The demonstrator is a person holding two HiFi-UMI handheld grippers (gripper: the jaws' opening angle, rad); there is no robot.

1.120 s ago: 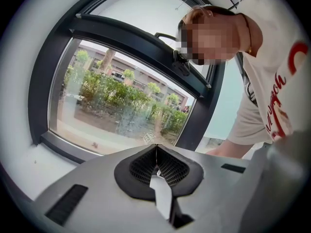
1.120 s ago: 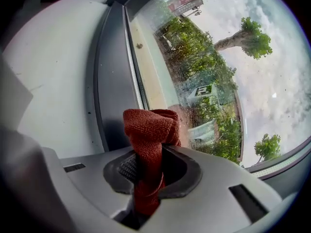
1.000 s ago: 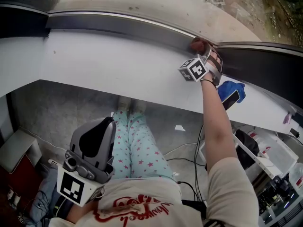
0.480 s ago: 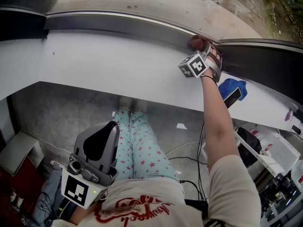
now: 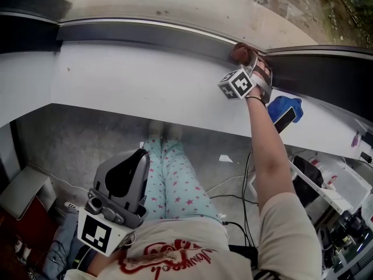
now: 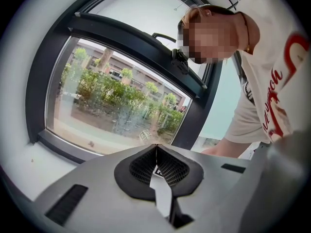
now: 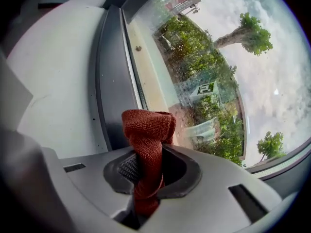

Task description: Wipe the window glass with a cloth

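Observation:
My right gripper (image 5: 247, 60) is shut on a rust-red cloth (image 7: 146, 140), whose bunched end (image 5: 240, 53) sits at the bottom edge of the window glass (image 7: 204, 67), against the dark frame (image 7: 114, 81). In the right gripper view the cloth stands up between the jaws, close to the pane. My left gripper (image 5: 119, 188) hangs low by the person's body, far from the window; its jaws are closed together with nothing held (image 6: 156, 152). The left gripper view looks up at the window glass (image 6: 116, 106).
A white sill (image 5: 145, 80) runs below the dark frame. A blue cloth with a phone (image 5: 285, 114) lies on the sill right of my right gripper. Cables and shelves with clutter (image 5: 338, 209) are on the floor at right.
The right gripper with the cloth has edged slightly left along the bottom of the glass. The left gripper has drifted a little to the right and up near the body.

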